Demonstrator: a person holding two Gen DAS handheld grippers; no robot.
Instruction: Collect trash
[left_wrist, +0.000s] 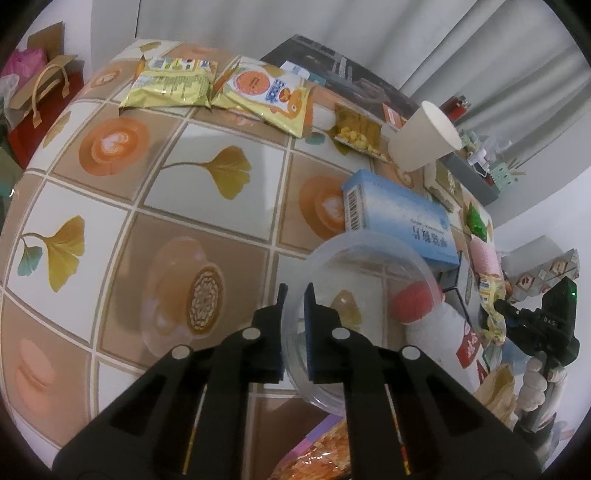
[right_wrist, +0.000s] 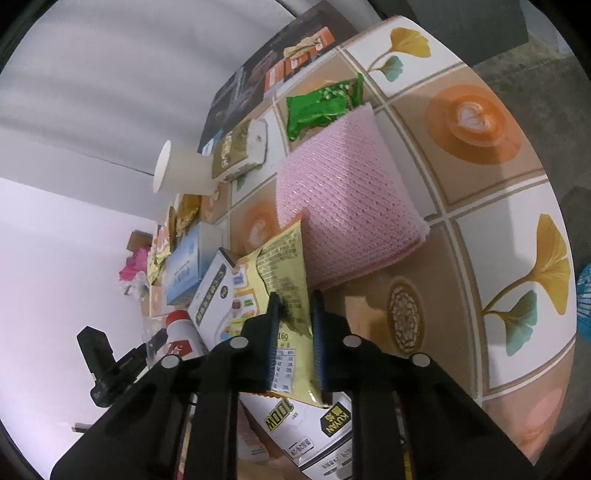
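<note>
Now the yellow wrapper (right_wrist: 291, 295) sits pinched between the right jaws.

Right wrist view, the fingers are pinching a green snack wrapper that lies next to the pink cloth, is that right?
Not quite. In the right wrist view the right gripper is shut on a yellow snack wrapper, beside the pink cloth. The green wrapper lies untouched beyond the cloth.
</note>
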